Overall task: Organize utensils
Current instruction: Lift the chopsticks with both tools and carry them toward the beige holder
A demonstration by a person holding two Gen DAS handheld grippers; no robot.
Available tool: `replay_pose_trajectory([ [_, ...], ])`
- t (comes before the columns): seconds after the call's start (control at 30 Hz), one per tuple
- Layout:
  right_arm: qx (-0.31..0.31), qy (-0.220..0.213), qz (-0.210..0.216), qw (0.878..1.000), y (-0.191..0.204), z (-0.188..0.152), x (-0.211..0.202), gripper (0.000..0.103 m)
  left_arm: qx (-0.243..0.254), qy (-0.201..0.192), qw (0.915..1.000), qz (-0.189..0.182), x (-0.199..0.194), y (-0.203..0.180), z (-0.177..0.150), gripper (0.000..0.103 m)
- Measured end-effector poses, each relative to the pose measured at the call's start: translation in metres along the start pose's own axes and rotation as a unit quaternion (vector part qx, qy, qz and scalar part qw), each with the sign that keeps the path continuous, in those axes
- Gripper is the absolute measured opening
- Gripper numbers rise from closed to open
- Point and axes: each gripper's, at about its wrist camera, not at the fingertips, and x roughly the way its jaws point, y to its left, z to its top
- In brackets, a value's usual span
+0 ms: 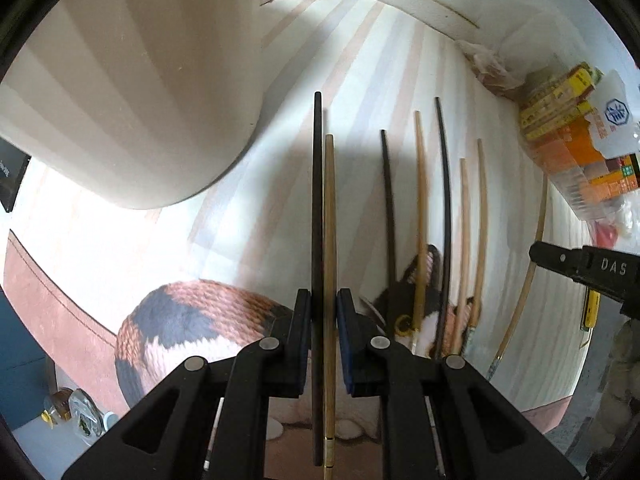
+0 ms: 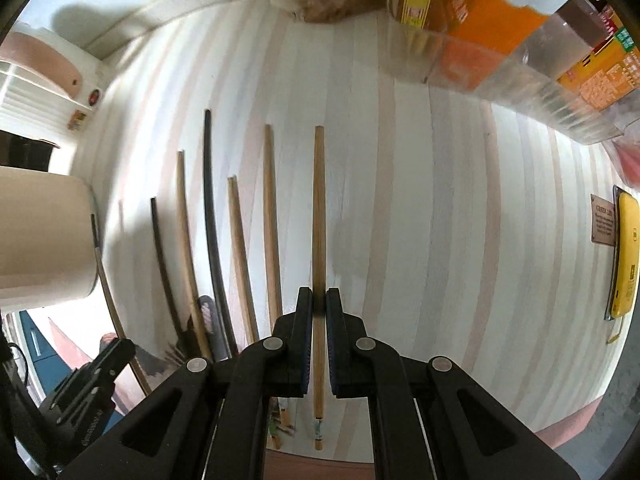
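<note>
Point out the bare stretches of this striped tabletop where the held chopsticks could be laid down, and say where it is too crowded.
Widest free patch: striped tabletop between the wooden chopstick in the right hand-held gripper and the yellow object at the edge. A smaller bare strip runs between the white container and the loose chopsticks. That row is crowded, as is the boxes corner.

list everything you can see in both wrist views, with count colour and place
held chopsticks, left: two, one black and one tan, clamped side by side
held chopstick, right: one, tan
loose chopsticks: several, black and tan, lying in a row on the table
table: one, white with pale stripes
appliance: one, cream, far left
knitted holder: one, pink and dark, near edge
boxes: several, orange and yellow, far right in a clear bin
yellow case: one, right edge
left gripper: black
right gripper: black
</note>
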Motion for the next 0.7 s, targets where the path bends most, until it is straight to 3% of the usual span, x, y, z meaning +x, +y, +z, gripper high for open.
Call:
replay_pose_trajectory([
  [0.27,0.001,-0.038,0.017,0.999,-0.023,-0.022,-0.026,0.007,0.018,-0.037,0.9992,0.001,-0.035,-0.017,-0.014,0.01],
  [0.57,-0.002,-0.087,0.043,0.995,-0.029,-0.021,-0.062,0.006,0.032,-0.089,0.9955,0.001,-0.086,-0.025,-0.016,0.01],
  [0.7,-0.004,-0.093,0.044,0.995,-0.032,-0.021,-0.07,0.006,0.03,-0.074,0.9964,-0.029,-0.087,-0.028,-0.013,0.01],
])
